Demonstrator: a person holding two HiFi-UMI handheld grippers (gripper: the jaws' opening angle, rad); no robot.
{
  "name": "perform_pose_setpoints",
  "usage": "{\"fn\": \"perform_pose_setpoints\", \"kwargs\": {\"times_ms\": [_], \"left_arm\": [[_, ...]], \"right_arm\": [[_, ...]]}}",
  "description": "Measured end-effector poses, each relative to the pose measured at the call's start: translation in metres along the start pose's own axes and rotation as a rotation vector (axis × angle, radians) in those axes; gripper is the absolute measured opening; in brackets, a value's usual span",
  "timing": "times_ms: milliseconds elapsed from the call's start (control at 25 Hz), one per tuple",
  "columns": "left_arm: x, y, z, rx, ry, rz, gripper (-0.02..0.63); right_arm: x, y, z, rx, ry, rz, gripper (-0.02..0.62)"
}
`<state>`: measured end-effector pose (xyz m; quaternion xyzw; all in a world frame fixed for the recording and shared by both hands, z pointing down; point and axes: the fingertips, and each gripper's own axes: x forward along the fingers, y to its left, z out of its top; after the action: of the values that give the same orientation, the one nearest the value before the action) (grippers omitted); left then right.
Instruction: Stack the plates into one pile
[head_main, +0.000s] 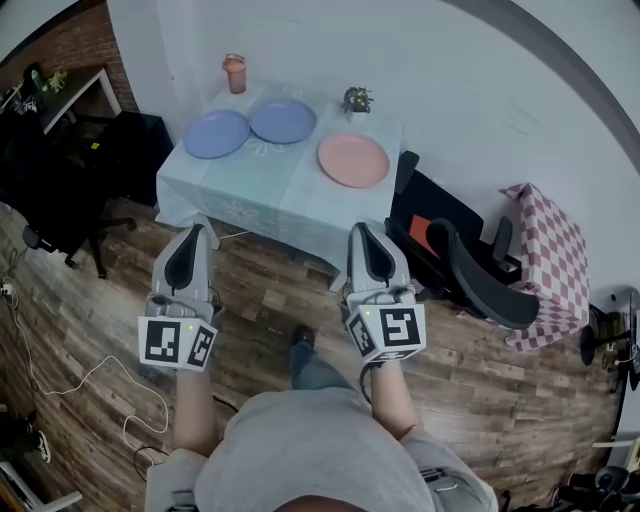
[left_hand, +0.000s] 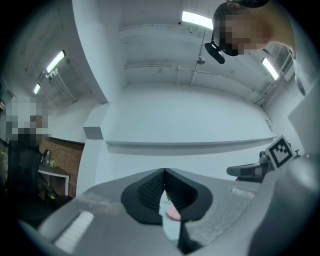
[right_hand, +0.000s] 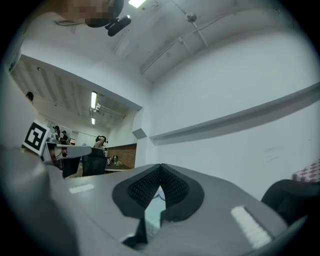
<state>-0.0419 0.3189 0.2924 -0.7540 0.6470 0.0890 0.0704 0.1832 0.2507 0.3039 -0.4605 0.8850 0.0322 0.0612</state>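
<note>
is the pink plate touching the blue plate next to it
Apart. The head view shows a strip of bare tablecloth between the pink plate and the nearer blue plate.

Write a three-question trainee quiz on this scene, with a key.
1. How many plates lie on the table?
2. True or false: the pink plate already sits on a blue plate.
3. What does the left hand-held gripper hold? A) the pink plate B) a blue plate C) nothing

Key
1. Three: two blue, one pink.
2. False. It lies apart from them, to their right in the head view.
3. C. Its jaws are shut and empty, and so are those of the right hand-held gripper.
</note>
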Motion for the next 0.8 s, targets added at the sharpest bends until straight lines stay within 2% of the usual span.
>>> {"fn": "perform_pose_setpoints", "kwargs": {"times_ms": [360, 600, 800], "left_arm": [[0.095, 0.025, -0.001, 0.013, -0.026, 0.012, 0.002], [0.152, 0.021, -0.011, 0.028, -0.036, -0.012, 0.002], [0.177, 0.027, -0.02, 0.02, -0.036, 0.007, 0.002]], "right_arm": [[0.091, -0.046, 0.012, -0.01, -0.036, 0.023, 0.003], [0.127, -0.085, 0.005, -0.007, -0.038, 0.008, 0.003], [0.145, -0.113, -0.003, 0.009, -0.026, -0.016, 0.003]]}}
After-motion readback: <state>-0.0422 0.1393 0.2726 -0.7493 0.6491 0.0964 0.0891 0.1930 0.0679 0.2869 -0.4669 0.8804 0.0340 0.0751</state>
